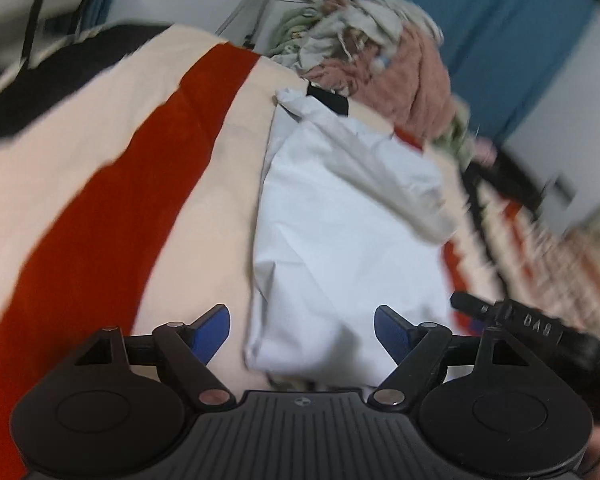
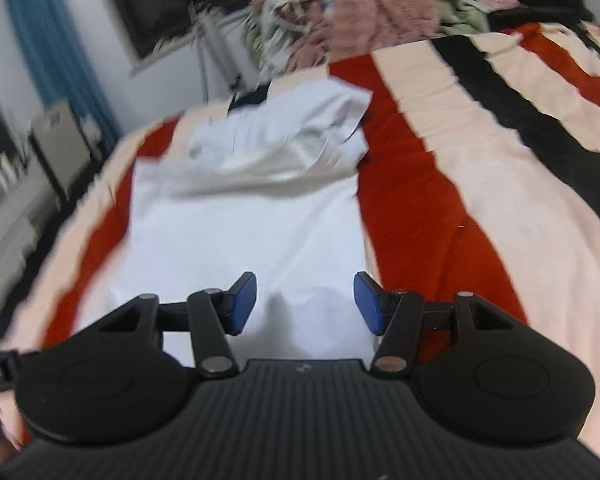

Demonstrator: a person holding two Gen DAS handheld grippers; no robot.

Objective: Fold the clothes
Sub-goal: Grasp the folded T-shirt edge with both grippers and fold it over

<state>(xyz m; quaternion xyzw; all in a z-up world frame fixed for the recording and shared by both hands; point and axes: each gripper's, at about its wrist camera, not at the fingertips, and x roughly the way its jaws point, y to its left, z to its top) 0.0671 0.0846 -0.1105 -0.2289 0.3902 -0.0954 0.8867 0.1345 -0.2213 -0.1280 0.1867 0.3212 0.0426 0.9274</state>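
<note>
A white shirt with a dark collar lies on the striped bedspread, its far part folded over; it also shows in the right wrist view. My left gripper is open and empty above the shirt's near left edge. My right gripper is open and empty above the shirt's near right part. The right gripper's body shows at the right of the left wrist view.
The bed has a cream, red and black striped cover. A heap of pink, green and pale clothes lies at the far end, also seen in the left wrist view. Blue curtains and furniture stand left of the bed.
</note>
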